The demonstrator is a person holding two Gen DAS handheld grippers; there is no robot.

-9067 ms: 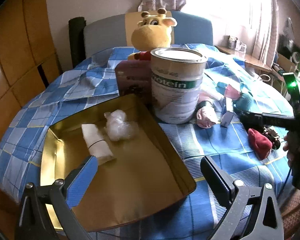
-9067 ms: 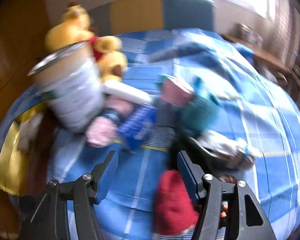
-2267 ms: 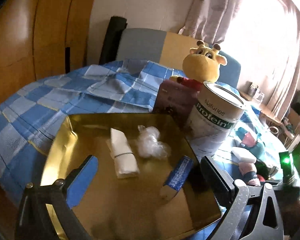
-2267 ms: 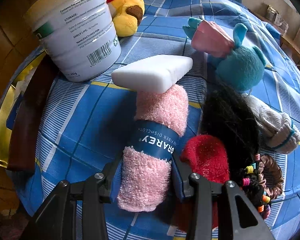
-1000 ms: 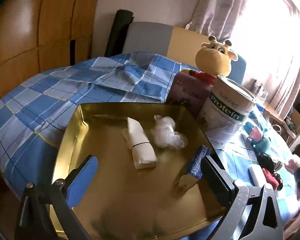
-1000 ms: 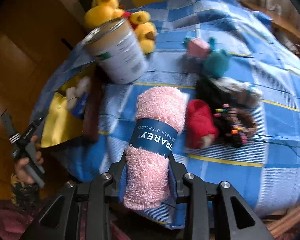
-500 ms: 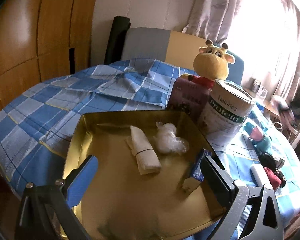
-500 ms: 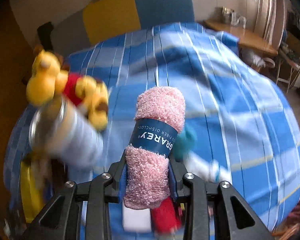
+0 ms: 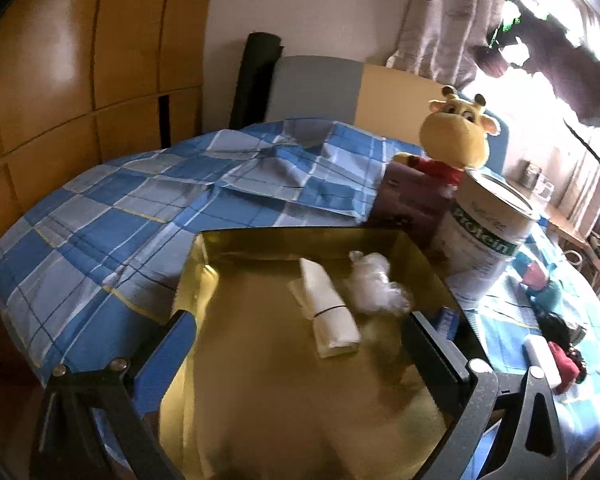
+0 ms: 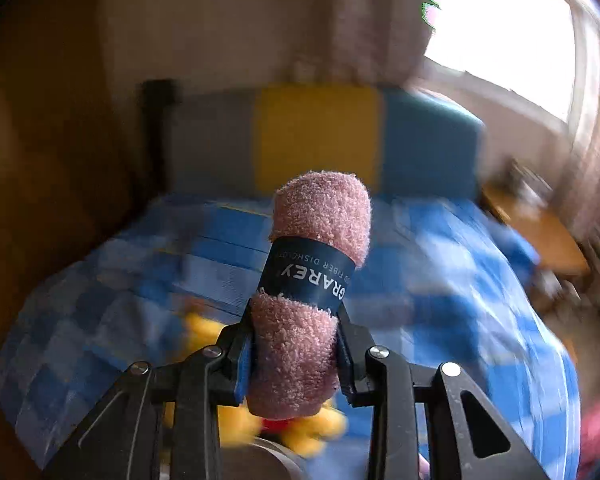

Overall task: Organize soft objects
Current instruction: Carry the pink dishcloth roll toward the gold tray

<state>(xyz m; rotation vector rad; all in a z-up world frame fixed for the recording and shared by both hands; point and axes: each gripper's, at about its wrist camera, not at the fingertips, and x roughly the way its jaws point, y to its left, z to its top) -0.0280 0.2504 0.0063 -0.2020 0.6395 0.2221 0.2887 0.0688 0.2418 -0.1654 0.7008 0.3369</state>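
There, fuzzy pink dishcloth roll point(image 10: 304, 320), paper-banded, between the right tongs point(image 10: 296, 364).

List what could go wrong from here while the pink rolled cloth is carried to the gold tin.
1. The right gripper pinches only the lower end of the pink rolled cloth; most of the soft roll sticks out past the pads and might sag or slip.
2. The protein can and giraffe plush stand right beside the gold tin, so a low pass could knock them.
3. The open left gripper hangs over the tin and may block the drop.
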